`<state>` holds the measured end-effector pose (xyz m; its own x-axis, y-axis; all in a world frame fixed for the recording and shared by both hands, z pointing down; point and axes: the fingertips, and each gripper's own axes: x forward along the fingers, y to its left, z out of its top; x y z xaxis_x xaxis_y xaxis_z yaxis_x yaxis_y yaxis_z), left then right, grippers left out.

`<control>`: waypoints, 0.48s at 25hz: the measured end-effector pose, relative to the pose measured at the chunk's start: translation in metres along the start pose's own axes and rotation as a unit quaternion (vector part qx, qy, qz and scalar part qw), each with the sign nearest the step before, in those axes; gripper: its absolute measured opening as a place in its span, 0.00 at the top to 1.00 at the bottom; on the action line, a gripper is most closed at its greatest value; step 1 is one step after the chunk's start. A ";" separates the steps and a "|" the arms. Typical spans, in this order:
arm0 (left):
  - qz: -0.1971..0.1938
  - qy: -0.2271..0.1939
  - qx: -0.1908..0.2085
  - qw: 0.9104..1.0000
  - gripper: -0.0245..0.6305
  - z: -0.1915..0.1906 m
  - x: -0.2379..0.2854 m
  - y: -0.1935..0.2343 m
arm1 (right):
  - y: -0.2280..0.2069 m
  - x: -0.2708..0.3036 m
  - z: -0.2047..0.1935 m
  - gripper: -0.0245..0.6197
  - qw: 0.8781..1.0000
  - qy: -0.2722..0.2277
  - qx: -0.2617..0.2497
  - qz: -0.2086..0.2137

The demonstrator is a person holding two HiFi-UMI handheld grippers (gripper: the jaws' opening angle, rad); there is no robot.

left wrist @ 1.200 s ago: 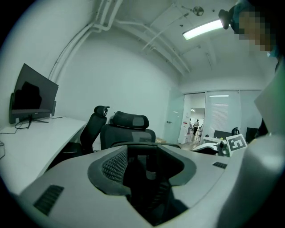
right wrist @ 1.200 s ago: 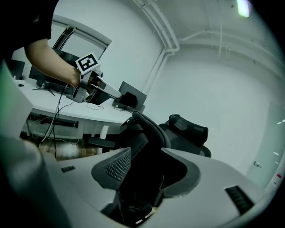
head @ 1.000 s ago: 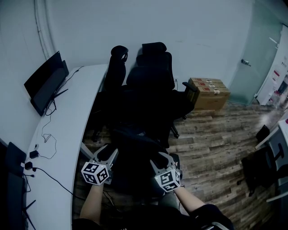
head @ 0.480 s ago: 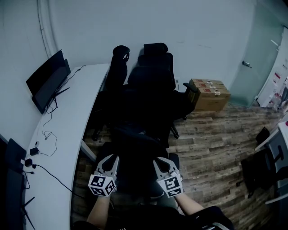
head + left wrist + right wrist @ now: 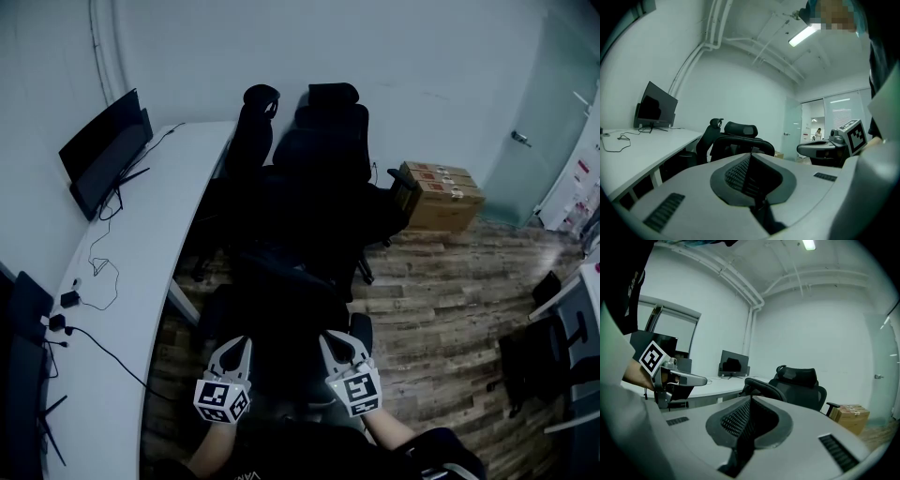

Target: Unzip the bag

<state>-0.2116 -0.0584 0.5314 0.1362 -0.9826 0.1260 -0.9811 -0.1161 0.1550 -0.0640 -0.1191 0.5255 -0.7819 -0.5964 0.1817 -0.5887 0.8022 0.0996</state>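
Cardboard boxes (image 5: 441,194), seemingly closed, beside black chairs (image 5: 323,155)

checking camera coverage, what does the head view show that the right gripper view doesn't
Only the head view: the cabled adapter on the desk and the marker cube of the right gripper.

Only the right gripper view: the ceiling light, and that gripper's jaws seen face on, shut with nothing between them.

Both: the monitor, the white desk, the black chair, the cardboard box and the left gripper. No bag can be made out in either.
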 end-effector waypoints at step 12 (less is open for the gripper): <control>0.008 0.003 -0.015 1.000 0.93 -0.016 -0.022 -0.016 | 0.015 -0.004 -0.013 0.89 1.000 0.012 0.024 0.015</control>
<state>-0.1962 -0.0327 0.5416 0.1221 -0.9834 0.1340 -0.9783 -0.0966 0.1830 -0.0666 -0.1044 0.5391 -0.7943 -0.5709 0.2076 -0.5750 0.8168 0.0464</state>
